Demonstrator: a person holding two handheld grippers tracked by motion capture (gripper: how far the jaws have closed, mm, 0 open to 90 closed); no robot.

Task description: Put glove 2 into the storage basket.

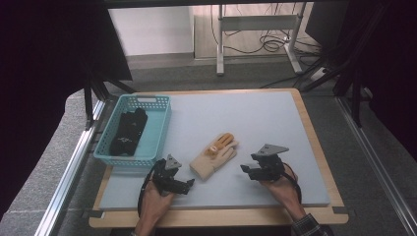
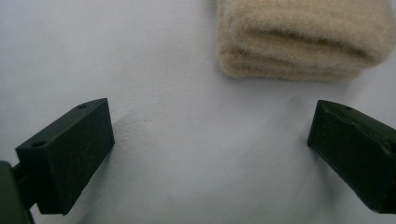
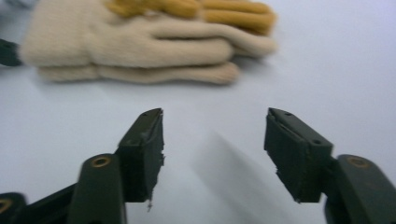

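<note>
Currently both claws empty. Left gripper (image 1: 189, 183) jaws wide apart over the mat (image 1: 255, 123), right gripper (image 1: 244, 168) jaws spread too. Cream gloves (image 1: 215, 153) lie stacked on the mat between them, untouched, just right of the blue basket (image 1: 158, 130) with dark gloves (image 1: 129, 132).

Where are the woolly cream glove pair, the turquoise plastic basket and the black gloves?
Woolly cream glove pair (image 1: 212, 158): high view, palm area.
Turquoise plastic basket (image 1: 164, 123): high view, right wall.
Black gloves (image 1: 129, 132): high view, middle of the bundle inside the basket.
</note>
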